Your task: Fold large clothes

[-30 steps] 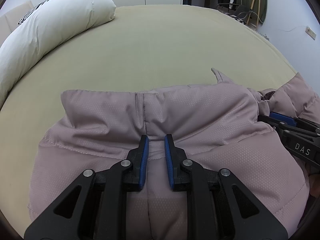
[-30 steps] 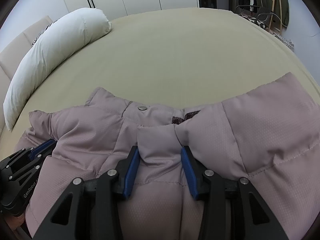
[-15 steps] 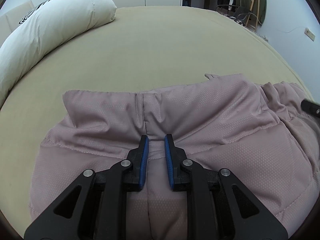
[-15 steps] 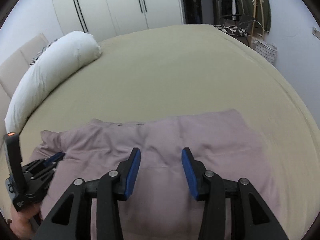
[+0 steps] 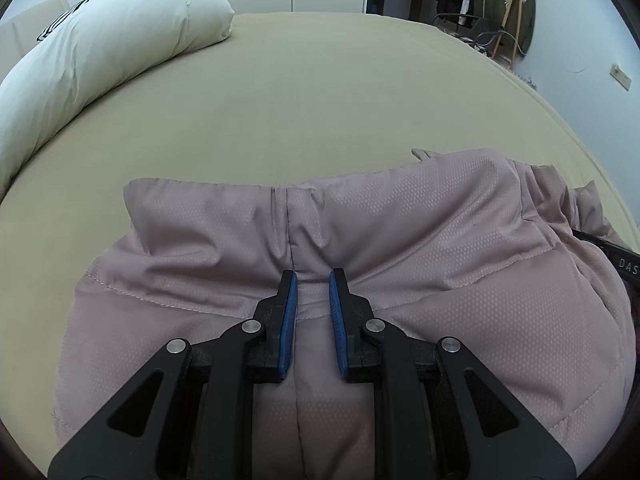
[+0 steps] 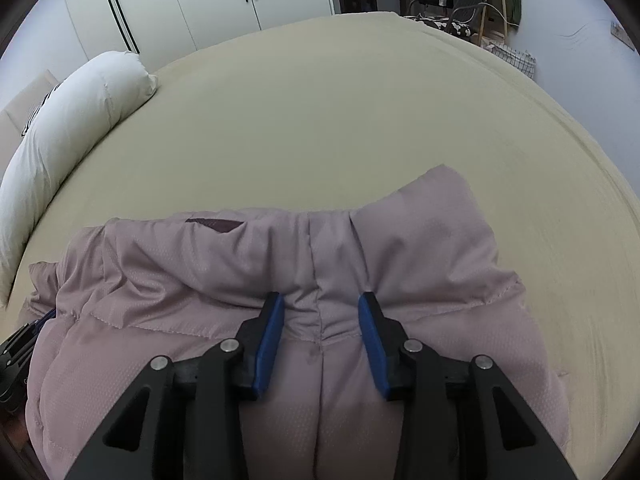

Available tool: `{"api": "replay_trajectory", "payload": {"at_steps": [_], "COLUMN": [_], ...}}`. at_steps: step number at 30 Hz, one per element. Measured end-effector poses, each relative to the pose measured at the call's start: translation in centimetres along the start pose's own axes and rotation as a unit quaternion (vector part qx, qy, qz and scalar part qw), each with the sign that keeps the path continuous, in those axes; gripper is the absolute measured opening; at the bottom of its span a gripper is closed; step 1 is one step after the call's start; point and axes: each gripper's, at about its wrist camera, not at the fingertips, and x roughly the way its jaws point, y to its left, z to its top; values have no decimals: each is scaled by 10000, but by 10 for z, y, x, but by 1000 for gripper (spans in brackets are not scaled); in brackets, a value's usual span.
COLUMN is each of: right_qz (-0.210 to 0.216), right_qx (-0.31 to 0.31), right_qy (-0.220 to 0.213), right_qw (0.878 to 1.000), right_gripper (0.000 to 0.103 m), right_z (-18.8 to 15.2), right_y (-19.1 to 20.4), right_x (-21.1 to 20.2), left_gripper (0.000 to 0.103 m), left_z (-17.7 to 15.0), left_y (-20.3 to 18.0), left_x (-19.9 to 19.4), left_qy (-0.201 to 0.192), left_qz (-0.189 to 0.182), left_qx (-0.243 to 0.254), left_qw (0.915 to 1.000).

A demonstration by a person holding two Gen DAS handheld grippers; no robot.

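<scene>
A dusty-pink padded jacket [image 5: 420,240] lies bunched on the beige bed, and it also shows in the right wrist view [image 6: 200,272]. My left gripper [image 5: 313,280] is shut on a fold of the jacket along a seam. My right gripper [image 6: 321,302] stands with its jaws apart, and jacket fabric bunches between the blue pads at a seam. The right gripper's black body shows at the right edge of the left wrist view [image 5: 616,256]. The left gripper shows at the left edge of the right wrist view [image 6: 16,352].
The beige bed sheet [image 5: 320,100] stretches far ahead. A long white pillow [image 5: 92,52] lies at the back left. White wardrobes [image 6: 200,4] stand behind the bed. A chair and hanging clothes [image 5: 496,4] are at the back right.
My right gripper lifted away from the jacket, then came back down onto it further right, at a seam. My left gripper kept its hold and place.
</scene>
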Motion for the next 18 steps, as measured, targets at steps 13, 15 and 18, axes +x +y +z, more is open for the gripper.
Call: {"api": "replay_trajectory", "payload": {"at_steps": [13, 15, 18], "right_qz": [99, 44, -182], "right_qx": [-73, 9, -56], "right_qy": [-424, -498, -641], "right_qw": [9990, 9987, 9978], "right_gripper": [55, 55, 55], "right_z": [-63, -67, -71], "right_y": [-60, -64, -59], "right_x": [-88, -81, -70], "left_gripper": [17, 17, 17], "left_z": [-66, -67, -63], "left_y": [22, 25, 37], "left_x": [-98, -90, -74], "left_qy": [-425, -385, -362], "left_qz": [-31, -128, -374], "left_qx": [235, 149, -43], "left_qw": [9988, 9991, 9986]}}
